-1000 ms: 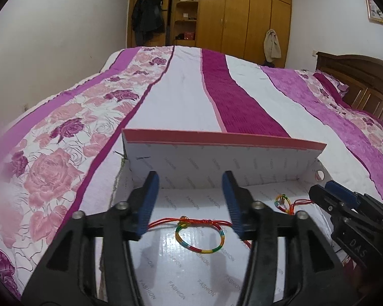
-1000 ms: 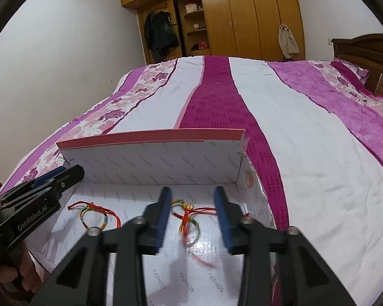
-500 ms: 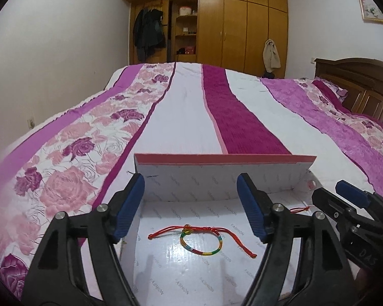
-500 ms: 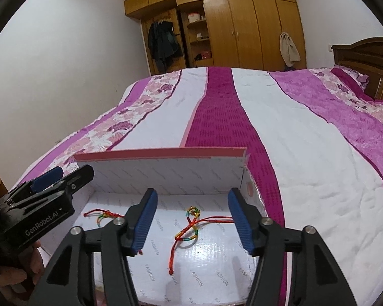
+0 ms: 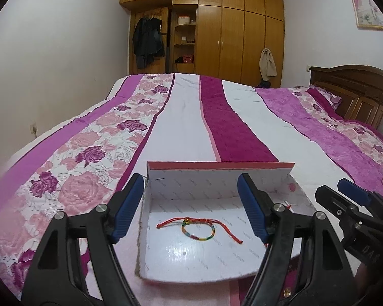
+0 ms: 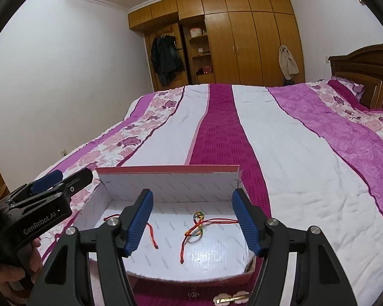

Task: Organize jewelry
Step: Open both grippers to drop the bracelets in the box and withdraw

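While both grippers hover at its near edge, the open white cardboard box with a pink rim (image 5: 217, 176) sits on the striped pink-and-purple bedspread (image 5: 186, 117). Inside lie two bracelets, apart — a round multicoloured braided bracelet with red cords (image 5: 198, 227) spread left-right, and a twisted multicoloured bracelet with red cords (image 6: 195, 229) running front-to-back. Left gripper (image 5: 191, 209) jaws wide, empty; right gripper (image 6: 192, 220) jaws wide, empty. A small gold clip (image 6: 231, 299) lies on the bedspread before the box.
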